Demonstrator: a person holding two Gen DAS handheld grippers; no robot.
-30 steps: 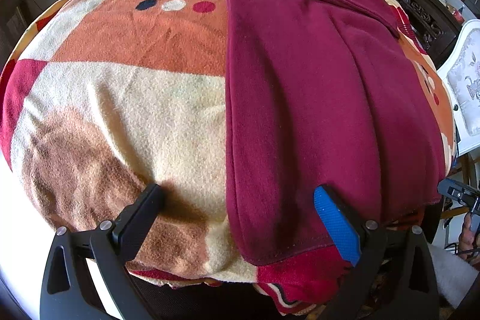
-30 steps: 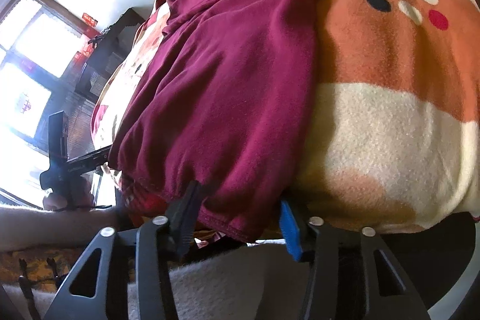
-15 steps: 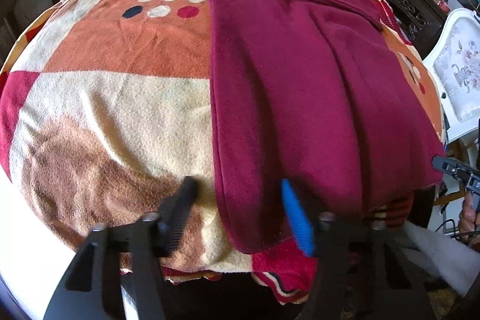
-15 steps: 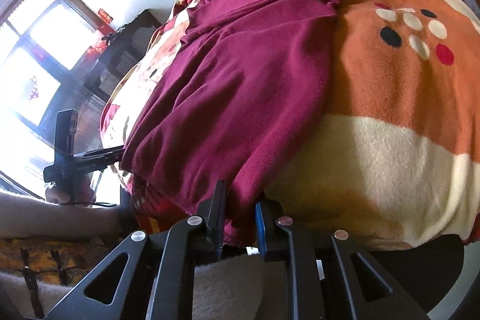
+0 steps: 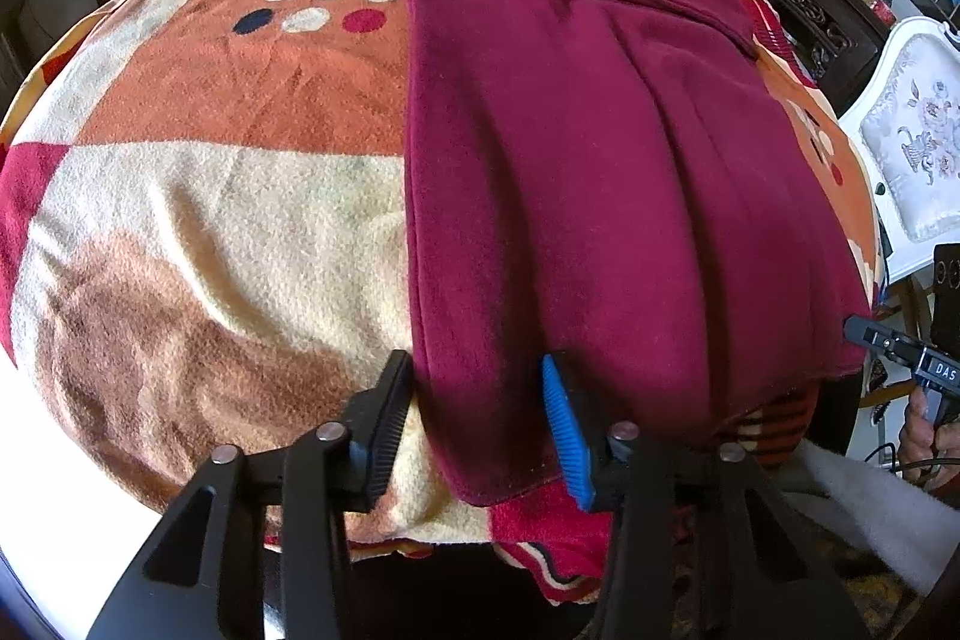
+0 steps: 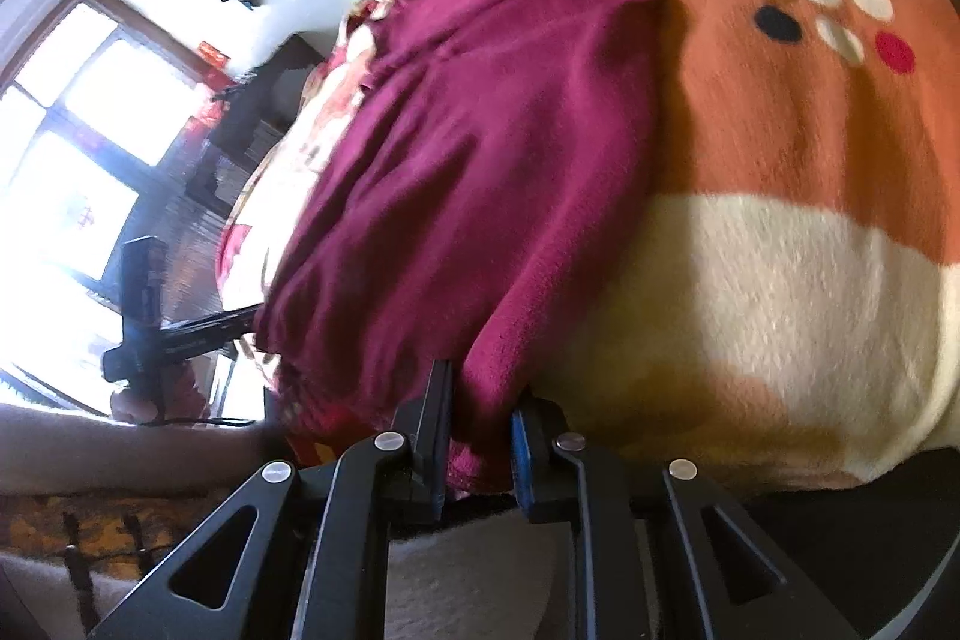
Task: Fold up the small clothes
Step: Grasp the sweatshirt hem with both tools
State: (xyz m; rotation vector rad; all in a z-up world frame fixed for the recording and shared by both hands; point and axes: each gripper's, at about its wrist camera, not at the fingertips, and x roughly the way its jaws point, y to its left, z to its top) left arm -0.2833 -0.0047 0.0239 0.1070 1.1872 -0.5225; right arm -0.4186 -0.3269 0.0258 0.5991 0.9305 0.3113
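Lying lengthwise on a patterned blanket (image 5: 198, 196), the maroon garment (image 5: 588, 172) runs from its far end, where a folded band crosses it, to a near hem that reaches the blanket's near edge. Such a flat, stretched-out lay suits a fold that carries the near hem over to the far end, and both tools sit at that hem, one at each near corner, probably for that reason. The left gripper (image 5: 480, 418) straddles the garment's near left corner: its black finger (image 5: 384, 430) rests on the blanket just left of the cloth edge, its blue-padded finger (image 5: 567, 436) lies on top of the cloth, and a clear gap separates them, so they are spread and grip nothing yet. The right gripper (image 6: 480, 430) is at the other near corner with its fingers drawn close on either side of a bunched edge of cloth, apparently pinching it, though blur makes the firmness of that hold hard to judge. Ridges run along the garment's right side, so lifting both corners evenly would likely matter for a neat fold. A white chair (image 5: 912, 142) stands off to the right of the blanket.
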